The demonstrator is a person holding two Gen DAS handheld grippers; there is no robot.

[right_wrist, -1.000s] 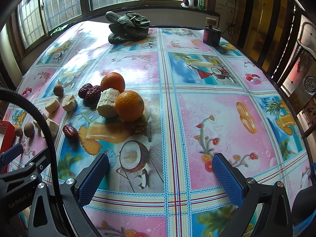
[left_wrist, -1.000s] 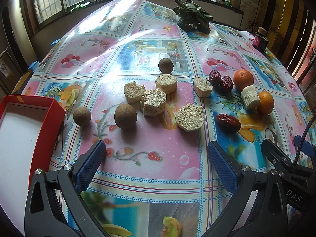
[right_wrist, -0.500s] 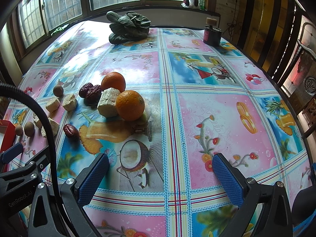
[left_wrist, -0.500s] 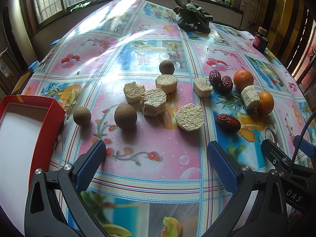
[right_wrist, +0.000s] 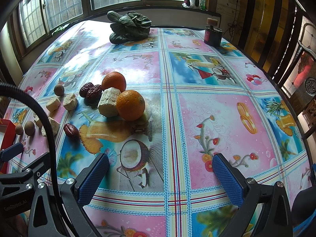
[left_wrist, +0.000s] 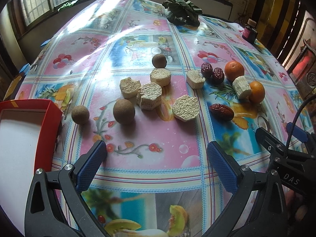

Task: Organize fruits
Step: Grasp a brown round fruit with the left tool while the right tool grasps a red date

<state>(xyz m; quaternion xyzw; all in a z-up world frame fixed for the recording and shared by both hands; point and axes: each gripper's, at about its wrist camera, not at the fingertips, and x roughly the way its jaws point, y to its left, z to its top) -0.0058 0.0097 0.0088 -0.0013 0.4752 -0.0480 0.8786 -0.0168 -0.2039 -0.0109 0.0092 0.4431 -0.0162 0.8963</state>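
Left wrist view: my left gripper (left_wrist: 157,163) is spread wide, holding nothing, above the near edge of the tabletop (left_wrist: 150,154). The red tray (left_wrist: 50,122) sits at the left edge. Just beside it lie two brown round fruits (left_wrist: 80,114) (left_wrist: 124,111), with a third (left_wrist: 159,60) further toward the middle. Pale cut chunks (left_wrist: 149,96) cluster mid-table; one chunk (left_wrist: 241,87) lies between two oranges (left_wrist: 234,71) (left_wrist: 256,91). Two red dates (left_wrist: 206,70) (left_wrist: 218,75) touch each other, a third (left_wrist: 221,112) lies apart. Right wrist view: my right gripper (right_wrist: 160,171) is also wide and holds nothing, over the near edge. The near orange (right_wrist: 130,105) touches the chunk (right_wrist: 108,102). Leafy greens (right_wrist: 129,26) and a dark jar (right_wrist: 213,33) sit at the far edge.
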